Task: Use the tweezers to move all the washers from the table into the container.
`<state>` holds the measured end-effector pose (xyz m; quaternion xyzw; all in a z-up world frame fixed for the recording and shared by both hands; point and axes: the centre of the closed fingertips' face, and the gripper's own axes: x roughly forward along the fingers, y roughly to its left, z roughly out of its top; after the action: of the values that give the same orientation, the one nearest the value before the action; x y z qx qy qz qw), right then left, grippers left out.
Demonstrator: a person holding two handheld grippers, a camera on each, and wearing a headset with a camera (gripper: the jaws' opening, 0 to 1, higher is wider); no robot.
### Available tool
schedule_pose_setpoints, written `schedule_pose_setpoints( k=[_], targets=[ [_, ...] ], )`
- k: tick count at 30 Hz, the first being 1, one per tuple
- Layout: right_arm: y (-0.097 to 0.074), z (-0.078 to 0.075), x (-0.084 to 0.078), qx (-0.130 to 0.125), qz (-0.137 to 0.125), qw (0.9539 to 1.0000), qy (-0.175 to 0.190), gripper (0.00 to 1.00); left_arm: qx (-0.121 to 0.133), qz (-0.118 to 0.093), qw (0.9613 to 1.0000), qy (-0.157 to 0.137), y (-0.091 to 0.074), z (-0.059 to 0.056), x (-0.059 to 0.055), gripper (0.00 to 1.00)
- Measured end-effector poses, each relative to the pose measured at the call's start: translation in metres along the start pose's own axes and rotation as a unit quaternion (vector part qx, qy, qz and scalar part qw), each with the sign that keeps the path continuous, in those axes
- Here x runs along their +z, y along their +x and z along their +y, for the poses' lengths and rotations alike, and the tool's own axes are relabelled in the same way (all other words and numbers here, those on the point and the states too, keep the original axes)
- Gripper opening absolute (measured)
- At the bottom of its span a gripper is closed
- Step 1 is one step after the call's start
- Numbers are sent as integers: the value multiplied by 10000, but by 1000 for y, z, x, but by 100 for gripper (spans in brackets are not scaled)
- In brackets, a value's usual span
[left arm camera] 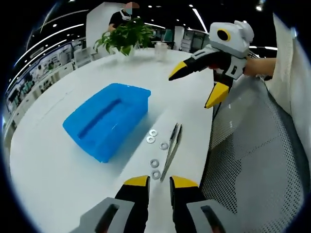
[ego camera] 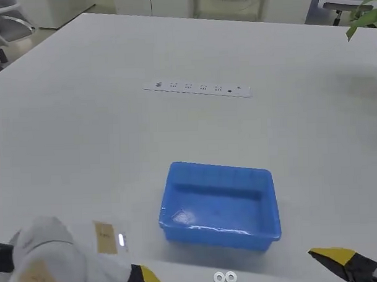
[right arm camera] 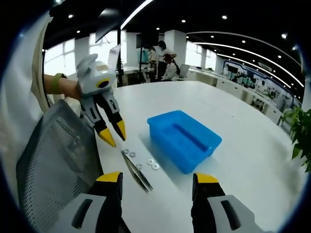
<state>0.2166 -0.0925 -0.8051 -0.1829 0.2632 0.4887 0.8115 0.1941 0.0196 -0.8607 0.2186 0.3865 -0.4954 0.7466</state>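
A: What is laid out here, and how many of each thing?

B: One blue container stands on a white counter, and its floor looks bare. One pair of tweezers lies flat close to the counter's near edge. Five washers lie loose between the tweezers and the container, all still on the counter. One washer is almost touching the tweezers.

A: And the tools in the person's hands?

B: There are two. The left hand-held gripper hovers near one end of the tweezers with its jaws slightly parted and nothing between them. The right hand-held gripper has its jaws wide apart and is also empty. It faces the tweezers from the opposite side.

A: What could go wrong from here?

B: The tweezers are thin and lie flat, so a jaw may skid over them instead of getting under them. That could push them off the nearby edge. The same sweep could scatter the nearest washers. Later on, too hard a squeeze on the tweezers would likely flick a flat washer away.
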Motion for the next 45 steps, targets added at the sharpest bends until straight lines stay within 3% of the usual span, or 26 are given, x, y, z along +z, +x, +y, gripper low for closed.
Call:
schedule_pose_setpoints(
  k=[3, 11, 16, 23, 28, 34, 45],
  targets=[
    [3, 3, -3, 67, 96, 9999, -87, 54, -18, 200, 9990, 397, 6, -1, -3, 9],
    [4, 10, -14, 180, 289, 9992, -196, 53, -91, 271, 9968, 749, 16, -7, -3, 1],
    [6, 12, -17, 251, 346, 9988, -230, 52, -108, 391, 9945, 965, 19, -6, -5, 0],
    [10, 14, -19, 380, 423, 9976, -383, 50, -189, 357, 9923, 1167, 19, -8, -2, 0],
    [12, 17, -22, 487, 475, 9966, -472, 49, -167, 183, 9910, 1313, 5, -11, 12, 0],
    [18, 21, -22, 658, 514, 9945, -634, 46, -95, -105, 9902, 1393, -14, -18, 37, 0],
    [28, 25, -21, 902, 575, 9901, -911, 38, -134, -309, 9821, 1854, -29, -33, 72, 0]
  ],
)
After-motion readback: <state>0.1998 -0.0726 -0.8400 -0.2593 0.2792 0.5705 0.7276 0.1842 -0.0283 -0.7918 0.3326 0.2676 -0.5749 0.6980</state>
